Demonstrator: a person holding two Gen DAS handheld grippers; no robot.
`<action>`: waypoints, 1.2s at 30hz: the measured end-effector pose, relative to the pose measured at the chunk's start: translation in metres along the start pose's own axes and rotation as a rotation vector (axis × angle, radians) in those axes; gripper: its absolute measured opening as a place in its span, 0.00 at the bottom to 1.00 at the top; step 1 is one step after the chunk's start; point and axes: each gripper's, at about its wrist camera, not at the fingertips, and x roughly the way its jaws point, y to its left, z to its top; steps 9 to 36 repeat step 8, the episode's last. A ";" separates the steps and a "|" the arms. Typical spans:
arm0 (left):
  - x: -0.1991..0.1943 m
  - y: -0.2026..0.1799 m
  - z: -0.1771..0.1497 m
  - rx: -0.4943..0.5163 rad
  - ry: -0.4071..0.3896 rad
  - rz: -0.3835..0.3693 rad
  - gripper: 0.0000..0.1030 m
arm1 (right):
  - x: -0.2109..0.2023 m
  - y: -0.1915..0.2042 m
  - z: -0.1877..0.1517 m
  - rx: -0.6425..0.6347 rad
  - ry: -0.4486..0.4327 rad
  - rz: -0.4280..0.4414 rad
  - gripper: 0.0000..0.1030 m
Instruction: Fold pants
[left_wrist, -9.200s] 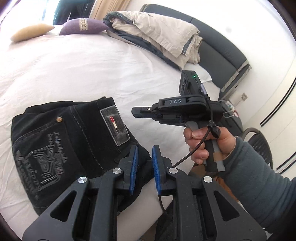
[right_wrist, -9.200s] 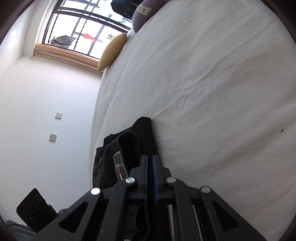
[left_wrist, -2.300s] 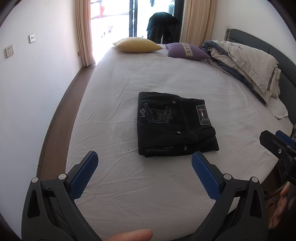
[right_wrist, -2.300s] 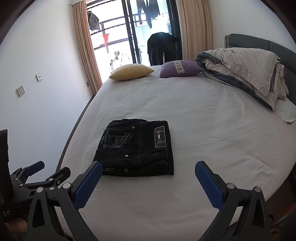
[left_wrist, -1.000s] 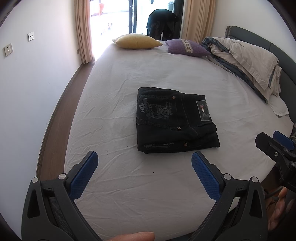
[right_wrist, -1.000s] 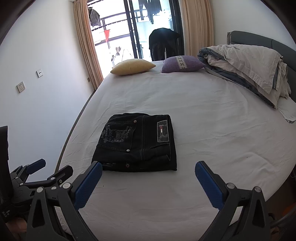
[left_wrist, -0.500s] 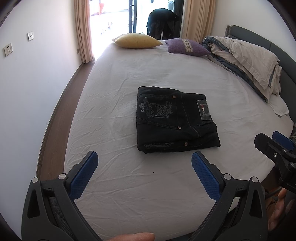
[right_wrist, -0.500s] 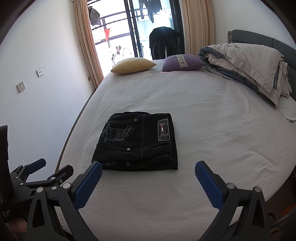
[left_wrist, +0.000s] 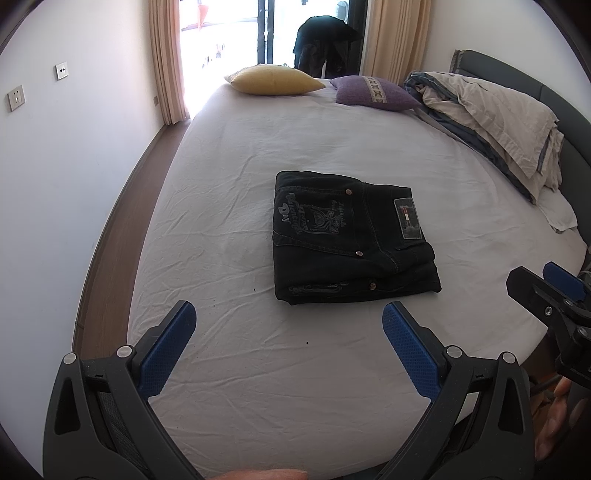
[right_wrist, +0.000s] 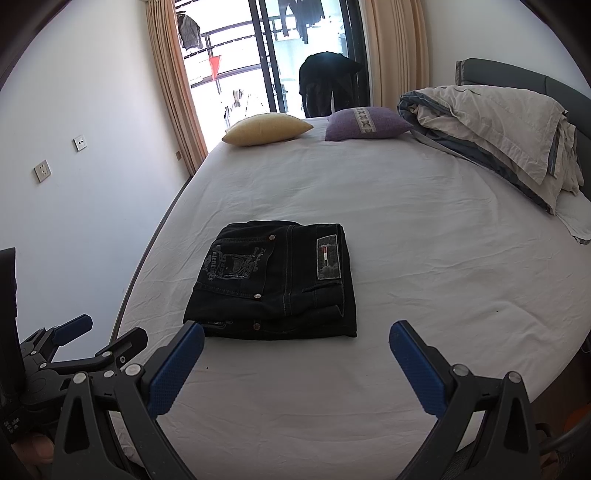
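Folded pants (left_wrist: 351, 240) lie on the bed (left_wrist: 295, 387) beyond both gaping, empty grippers, left gripper (left_wrist: 288, 317), right gripper (right_wrist: 297, 336)

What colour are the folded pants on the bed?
Black pants with grey stitched lettering, clearest in the right wrist view.

Bare sheet of the bed (right_wrist: 424, 229) is seen on every side of the folded pants (right_wrist: 277, 284). The far edge is occupied by a yellow pillow (right_wrist: 266, 128), a purple pillow (right_wrist: 365, 123) and a heaped duvet (right_wrist: 495, 122).
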 end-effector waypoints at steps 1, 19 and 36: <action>0.000 0.000 0.000 0.001 0.000 0.000 1.00 | 0.000 0.001 -0.003 0.000 0.002 0.000 1.00; 0.002 0.001 -0.001 0.015 -0.010 0.006 1.00 | 0.003 0.000 -0.010 0.001 0.010 0.006 1.00; 0.002 0.001 -0.001 0.015 -0.010 0.006 1.00 | 0.003 0.000 -0.010 0.001 0.010 0.006 1.00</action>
